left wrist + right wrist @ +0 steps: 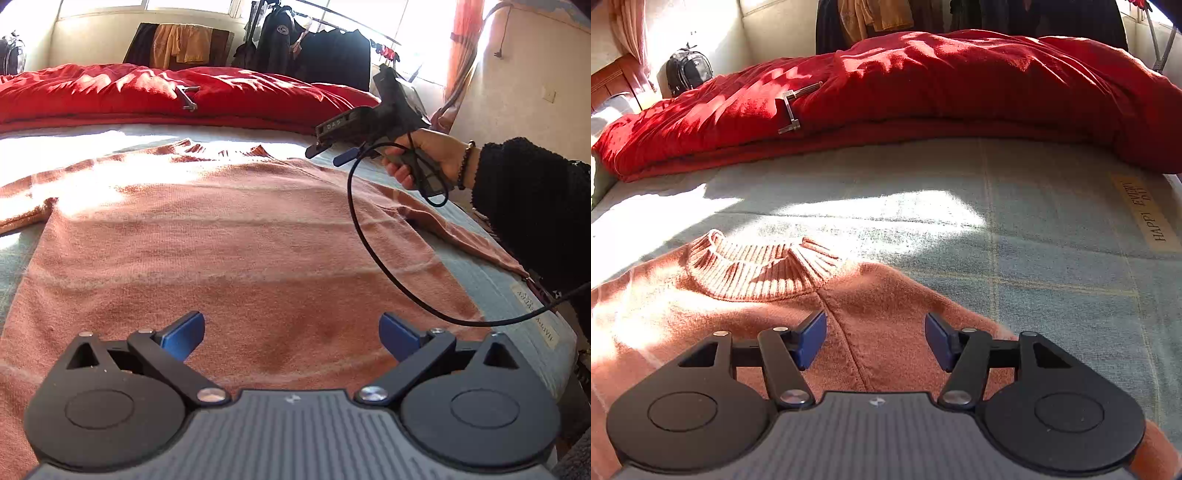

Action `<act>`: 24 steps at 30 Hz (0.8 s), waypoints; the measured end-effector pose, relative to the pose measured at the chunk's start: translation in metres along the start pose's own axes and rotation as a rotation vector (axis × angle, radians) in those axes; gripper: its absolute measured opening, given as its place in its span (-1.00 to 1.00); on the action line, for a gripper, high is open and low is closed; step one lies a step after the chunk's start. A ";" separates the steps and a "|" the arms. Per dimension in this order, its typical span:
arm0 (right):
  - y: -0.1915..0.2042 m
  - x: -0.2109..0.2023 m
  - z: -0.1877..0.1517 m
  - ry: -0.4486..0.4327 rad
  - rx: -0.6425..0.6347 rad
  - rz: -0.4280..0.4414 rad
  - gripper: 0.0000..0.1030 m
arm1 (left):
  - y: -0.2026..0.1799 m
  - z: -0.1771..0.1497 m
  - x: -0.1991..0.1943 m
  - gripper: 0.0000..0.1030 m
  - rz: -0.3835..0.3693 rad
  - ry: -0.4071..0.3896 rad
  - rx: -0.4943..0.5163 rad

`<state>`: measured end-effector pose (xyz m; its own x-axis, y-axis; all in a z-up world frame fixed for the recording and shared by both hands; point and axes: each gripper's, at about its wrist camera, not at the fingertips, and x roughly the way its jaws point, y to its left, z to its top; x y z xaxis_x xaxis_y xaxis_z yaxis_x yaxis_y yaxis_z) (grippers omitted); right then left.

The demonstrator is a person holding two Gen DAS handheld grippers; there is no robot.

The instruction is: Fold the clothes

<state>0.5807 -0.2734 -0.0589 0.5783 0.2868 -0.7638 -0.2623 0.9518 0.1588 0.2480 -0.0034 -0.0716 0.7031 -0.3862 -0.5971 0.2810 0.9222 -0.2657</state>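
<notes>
Sweater (221,240) hem (near edge) behind left claw (291,334)

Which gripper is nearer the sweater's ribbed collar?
Right. The right gripper hovers over the shoulder beside the ribbed collar; the left gripper hangs over the sweater's lower body.

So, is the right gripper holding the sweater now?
No, the right gripper is open above the sweater, with nothing pinched.

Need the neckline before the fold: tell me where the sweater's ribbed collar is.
In the right wrist view the ribbed collar lies left of centre on the pale bedspread, just beyond the open right gripper, short of the red duvet.
</notes>
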 end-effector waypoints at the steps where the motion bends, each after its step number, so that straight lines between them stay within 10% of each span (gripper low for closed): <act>1: 0.004 -0.010 -0.004 0.008 -0.006 0.005 0.31 | 0.001 -0.001 -0.001 0.94 0.002 0.000 -0.004; 8: 0.027 -0.058 -0.056 0.072 0.015 0.129 0.32 | -0.001 -0.007 -0.012 0.94 0.001 0.012 -0.009; 13: 0.013 -0.036 -0.093 0.064 0.072 0.078 0.32 | -0.006 -0.010 -0.029 0.94 -0.008 0.015 -0.005; 24: 0.041 -0.122 -0.208 -0.041 0.025 0.003 0.76 | -0.008 -0.030 -0.017 0.94 -0.013 0.126 0.025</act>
<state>0.3386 -0.2921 -0.0891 0.6087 0.2933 -0.7372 -0.2447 0.9533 0.1773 0.2138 -0.0047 -0.0817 0.6123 -0.3964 -0.6841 0.3068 0.9166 -0.2565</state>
